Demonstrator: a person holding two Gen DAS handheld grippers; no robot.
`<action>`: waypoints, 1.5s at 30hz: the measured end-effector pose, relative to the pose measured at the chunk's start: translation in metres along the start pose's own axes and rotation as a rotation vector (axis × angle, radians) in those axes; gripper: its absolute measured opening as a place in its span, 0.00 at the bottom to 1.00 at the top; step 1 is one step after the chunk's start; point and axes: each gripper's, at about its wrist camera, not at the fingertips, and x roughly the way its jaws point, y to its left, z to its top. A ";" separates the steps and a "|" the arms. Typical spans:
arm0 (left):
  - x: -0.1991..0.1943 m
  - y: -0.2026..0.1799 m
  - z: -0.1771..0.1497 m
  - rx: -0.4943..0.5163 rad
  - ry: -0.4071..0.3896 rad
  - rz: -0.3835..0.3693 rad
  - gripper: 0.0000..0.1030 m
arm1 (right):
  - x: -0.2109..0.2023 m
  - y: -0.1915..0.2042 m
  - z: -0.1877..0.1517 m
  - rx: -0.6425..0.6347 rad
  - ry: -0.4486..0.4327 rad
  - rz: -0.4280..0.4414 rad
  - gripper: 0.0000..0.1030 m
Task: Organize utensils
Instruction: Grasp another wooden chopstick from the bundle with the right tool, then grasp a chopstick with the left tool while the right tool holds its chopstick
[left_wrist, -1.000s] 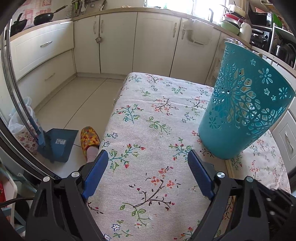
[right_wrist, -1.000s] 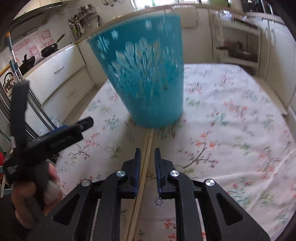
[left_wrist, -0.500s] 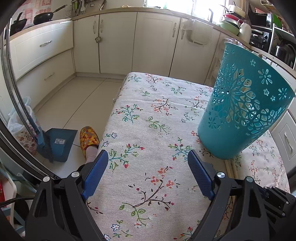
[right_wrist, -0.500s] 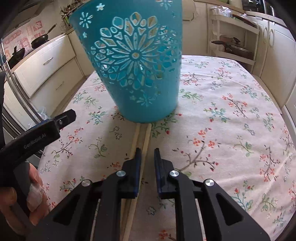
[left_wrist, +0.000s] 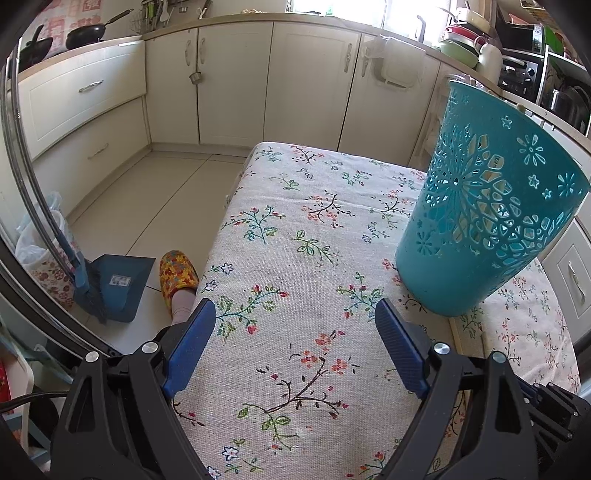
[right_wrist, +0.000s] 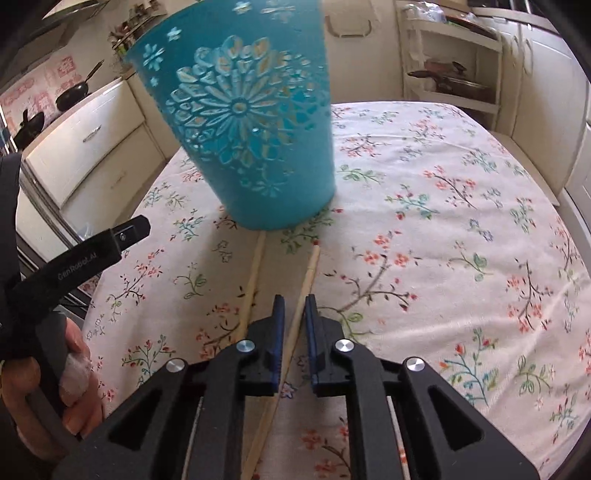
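Kitchen w/ cream cabinets, floral tablecloth (right_wrist: 461, 229) covering the table. Teal cutout basket (right_wrist: 255, 122) stands upright far-center in right wrist view, and at right in left wrist view.

Change vs a sec ago: only one chopstick was clearly between the right jaws then; now two show, splayed apart. Right chopstick (right_wrist: 308, 273) runs through the right gripper (right_wrist: 294, 314), its far tip short of the basket base; left chopstick (right_wrist: 255, 273) lies just left of it on the cloth, far tip touching or under the basket foot, can't tell which. Means pickup of one stick is underway; the other's left for a later pass, prob.

Right gripper: nearly shut, jaws closing on the right chopstick; pad contact looks made but isn't certain.

Left gripper (left_wrist: 295, 350): wide open, empty, hovering over the cloth near the basket, unmoved since then. Person's hand (right_wrist: 48, 384) holds its handle.
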 end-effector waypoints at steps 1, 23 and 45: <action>0.000 0.000 0.000 0.000 0.000 -0.001 0.82 | 0.000 0.002 -0.001 -0.024 0.005 -0.004 0.11; -0.005 -0.074 -0.021 0.261 0.091 -0.102 0.82 | -0.007 -0.061 -0.001 0.199 -0.045 0.114 0.06; 0.022 -0.096 -0.015 0.357 0.284 -0.107 0.47 | -0.006 -0.059 -0.001 0.187 -0.050 0.135 0.17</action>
